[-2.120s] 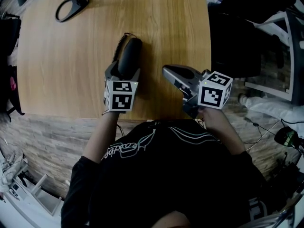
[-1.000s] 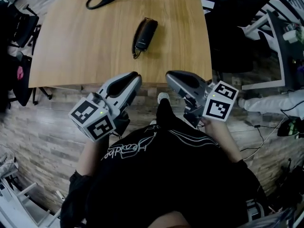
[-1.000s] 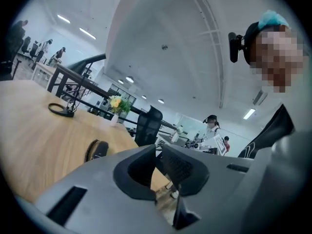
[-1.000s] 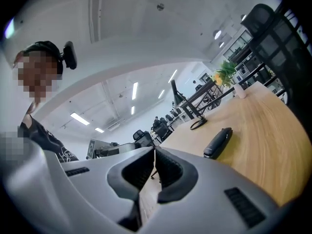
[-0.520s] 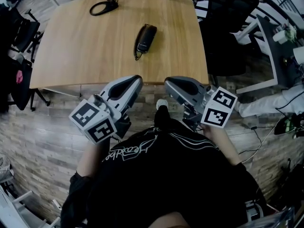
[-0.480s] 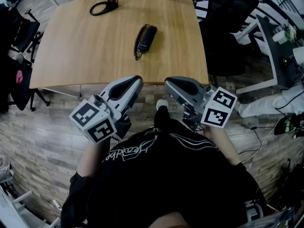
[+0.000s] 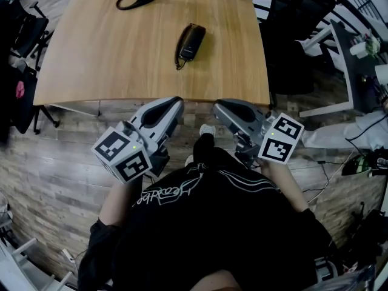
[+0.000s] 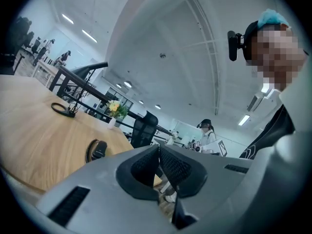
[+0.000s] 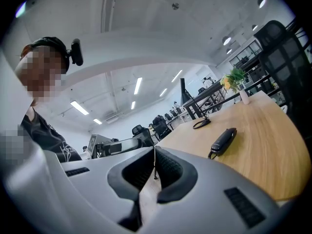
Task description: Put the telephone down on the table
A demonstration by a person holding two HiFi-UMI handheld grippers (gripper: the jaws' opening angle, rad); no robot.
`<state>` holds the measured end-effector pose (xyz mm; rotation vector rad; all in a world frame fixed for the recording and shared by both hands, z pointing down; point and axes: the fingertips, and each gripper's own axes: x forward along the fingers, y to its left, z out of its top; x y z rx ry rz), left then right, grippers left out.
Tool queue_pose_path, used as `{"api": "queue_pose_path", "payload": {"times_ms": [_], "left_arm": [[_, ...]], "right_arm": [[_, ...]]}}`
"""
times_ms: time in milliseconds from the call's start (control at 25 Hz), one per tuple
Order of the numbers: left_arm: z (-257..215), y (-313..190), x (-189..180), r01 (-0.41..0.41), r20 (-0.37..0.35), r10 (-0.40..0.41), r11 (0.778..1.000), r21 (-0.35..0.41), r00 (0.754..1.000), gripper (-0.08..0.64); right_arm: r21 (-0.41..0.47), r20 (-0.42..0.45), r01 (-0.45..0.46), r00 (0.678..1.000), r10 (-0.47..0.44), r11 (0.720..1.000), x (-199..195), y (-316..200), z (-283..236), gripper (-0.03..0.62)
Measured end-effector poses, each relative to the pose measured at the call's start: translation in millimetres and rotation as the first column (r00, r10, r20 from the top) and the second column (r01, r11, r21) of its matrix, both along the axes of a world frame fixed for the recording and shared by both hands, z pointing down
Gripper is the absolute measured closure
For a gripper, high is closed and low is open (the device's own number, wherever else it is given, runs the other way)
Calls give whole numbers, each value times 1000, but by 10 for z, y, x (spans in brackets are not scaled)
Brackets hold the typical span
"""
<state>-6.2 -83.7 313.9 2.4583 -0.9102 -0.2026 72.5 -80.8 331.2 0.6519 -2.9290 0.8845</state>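
Since the telephone handset [image 7: 191,41] lies flat on the bench [image 7: 109,65], toward 12 o'clock and well apart from left tool [image 7: 171,103] and right tool [image 7: 222,108], placement looks done. Both tools' jaws are closed together, empty. Nothing left, by my reading.

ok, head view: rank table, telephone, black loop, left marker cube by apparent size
1. table
2. left marker cube, near the camera, so inflated
3. telephone and black loop look alike, unranked
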Motion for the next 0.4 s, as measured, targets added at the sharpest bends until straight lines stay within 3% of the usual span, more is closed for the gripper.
{"api": "queue_pose_path", "payload": {"times_ms": [400], "left_arm": [[145,68,-65,17,56,-18,1000,12,998,554]], "right_arm": [[-12,-33,14,999,-15,1000,-70,59,99,552]]}}
